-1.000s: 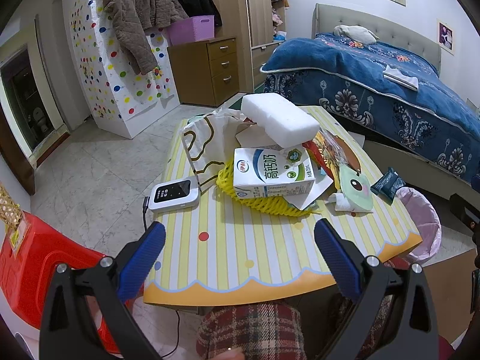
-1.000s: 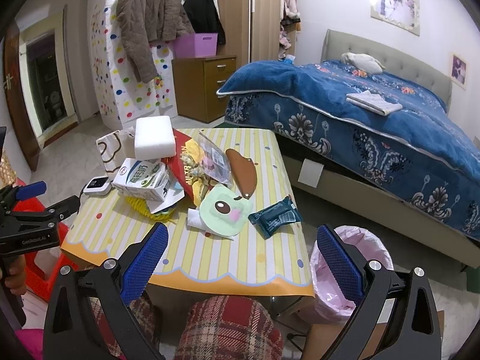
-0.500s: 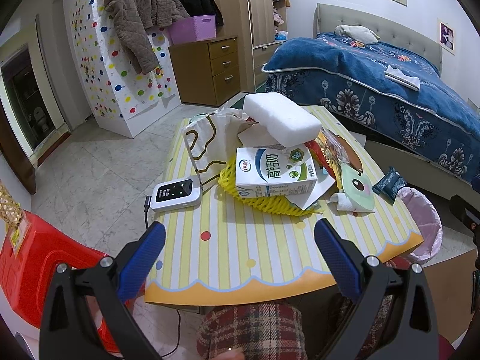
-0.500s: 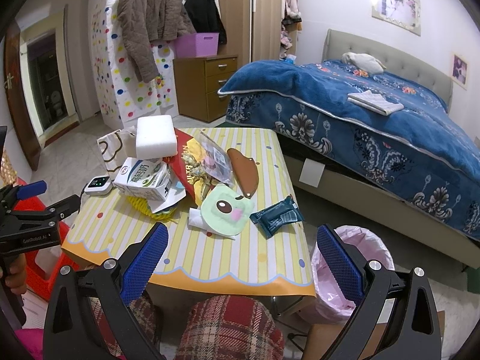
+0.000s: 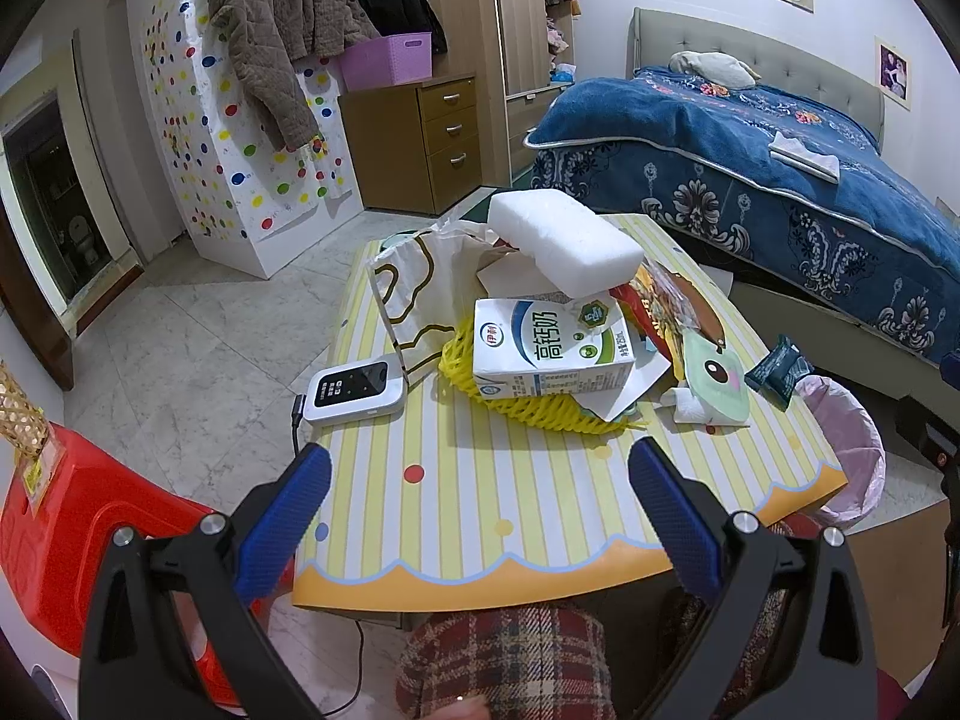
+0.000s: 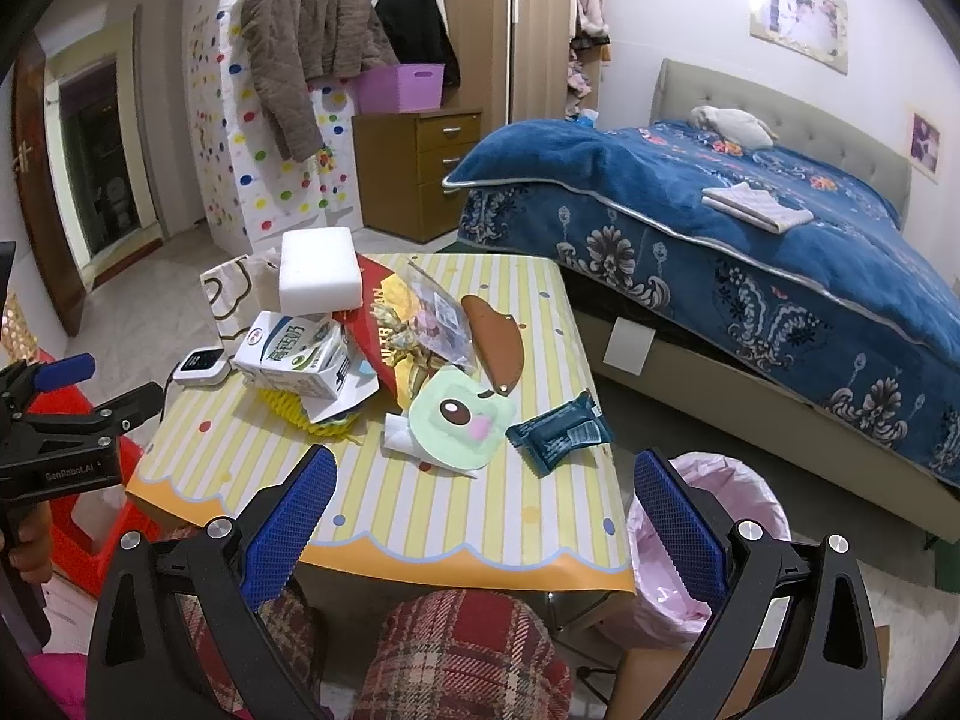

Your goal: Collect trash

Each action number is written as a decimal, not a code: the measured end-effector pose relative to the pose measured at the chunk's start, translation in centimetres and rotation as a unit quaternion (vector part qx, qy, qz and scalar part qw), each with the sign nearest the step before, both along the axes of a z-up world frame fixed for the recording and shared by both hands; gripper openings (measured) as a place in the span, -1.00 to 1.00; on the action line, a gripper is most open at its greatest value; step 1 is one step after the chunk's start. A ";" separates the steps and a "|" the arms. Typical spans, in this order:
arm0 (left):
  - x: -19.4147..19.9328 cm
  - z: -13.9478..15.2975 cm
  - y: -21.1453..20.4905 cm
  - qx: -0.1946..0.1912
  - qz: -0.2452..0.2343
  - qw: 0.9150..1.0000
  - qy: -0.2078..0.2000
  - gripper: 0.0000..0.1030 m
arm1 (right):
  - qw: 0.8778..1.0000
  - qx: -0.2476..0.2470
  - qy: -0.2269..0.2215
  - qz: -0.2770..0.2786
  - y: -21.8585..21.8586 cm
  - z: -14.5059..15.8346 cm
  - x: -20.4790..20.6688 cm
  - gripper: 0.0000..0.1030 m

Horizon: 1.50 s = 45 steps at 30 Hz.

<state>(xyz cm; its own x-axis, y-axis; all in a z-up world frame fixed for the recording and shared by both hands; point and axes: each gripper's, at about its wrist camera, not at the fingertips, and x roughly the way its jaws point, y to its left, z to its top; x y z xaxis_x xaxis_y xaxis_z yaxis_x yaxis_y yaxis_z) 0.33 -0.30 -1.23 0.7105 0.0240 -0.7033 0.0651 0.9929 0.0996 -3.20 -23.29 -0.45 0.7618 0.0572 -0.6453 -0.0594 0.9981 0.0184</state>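
Both tools are hovering with fingers spread wide and nothing between them: the left tool (image 5: 477,495) facing the milk carton (image 5: 552,348), the right tool (image 6: 483,501) facing the dark blue wrapper (image 6: 559,433) lying on the striped table (image 6: 498,516) near the pink-lined bin (image 6: 714,546). Judging by reach, taking the loose wrapper first, pinching its raised crimped end, is looking easiest

Your left gripper (image 5: 479,498) fills the lower part of its frame: a black frame, two fingers (image 5: 287,516) faced in blue mesh-textured pads, silver screws at the joints. Your right gripper (image 6: 480,507) is built the same. At the left edge of the right view, white "GenRobot.AI" lettering marks the other unit's black body. Your trousers (image 6: 462,654), bottom centre, are red plaid.
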 end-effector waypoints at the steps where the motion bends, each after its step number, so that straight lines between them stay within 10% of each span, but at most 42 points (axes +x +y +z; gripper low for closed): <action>1: 0.0 0.0 0.0 0.000 0.000 1.000 0.000 0.87 | 1.000 0.000 0.000 0.001 0.0 0.0 0.0 0.89; 31: 0.1 0.1 0.0 0.002 0.000 1.000 0.002 0.87 | 1.000 0.004 0.007 0.007 0.0 0.0 0.2 0.89; 45: 2.0 -2.7 -1.5 -0.004 -0.031 1.000 -0.004 0.87 | 0.999 -0.007 0.033 -0.017 -4.8 -6.3 3.9 0.85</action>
